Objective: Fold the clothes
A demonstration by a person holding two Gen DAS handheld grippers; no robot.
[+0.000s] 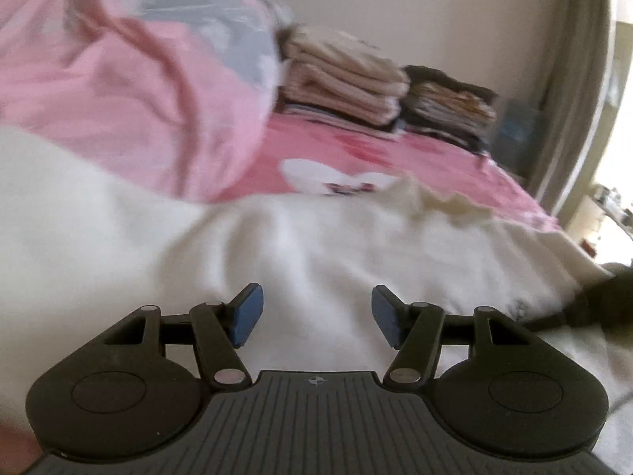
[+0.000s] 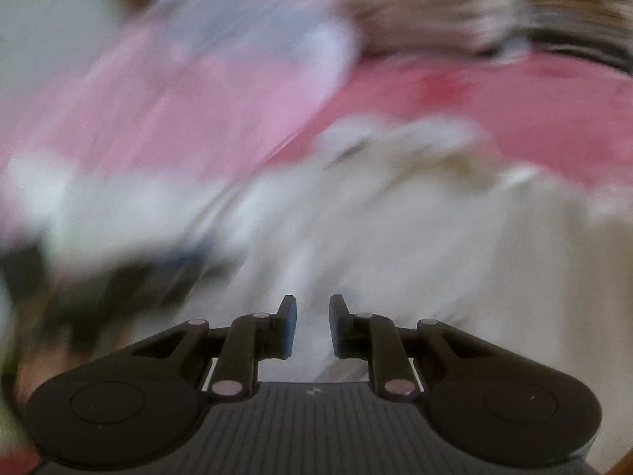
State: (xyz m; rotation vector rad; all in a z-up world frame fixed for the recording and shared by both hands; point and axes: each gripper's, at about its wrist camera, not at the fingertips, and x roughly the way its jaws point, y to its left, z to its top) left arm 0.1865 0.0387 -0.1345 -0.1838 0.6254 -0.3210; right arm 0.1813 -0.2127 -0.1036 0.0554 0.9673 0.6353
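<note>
A white fluffy garment (image 1: pixel 316 245) lies spread across the pink bed sheet (image 1: pixel 435 158), filling the lower half of the left wrist view. My left gripper (image 1: pixel 316 316) hovers just over it, open wide, with nothing between its blue pads. The right wrist view is badly motion-blurred. There the same white garment (image 2: pixel 395 245) lies under my right gripper (image 2: pixel 312 326), which is open with a narrower gap and holds nothing. A dark blurred shape (image 2: pixel 118 277) at the left of that view looks like the other gripper.
A crumpled pink and grey quilt (image 1: pixel 130 79) is heaped at the left. Two stacks of folded clothes, beige (image 1: pixel 344 87) and dark (image 1: pixel 451 107), stand at the far end of the bed against the wall. A curtain (image 1: pixel 573 79) hangs at the right.
</note>
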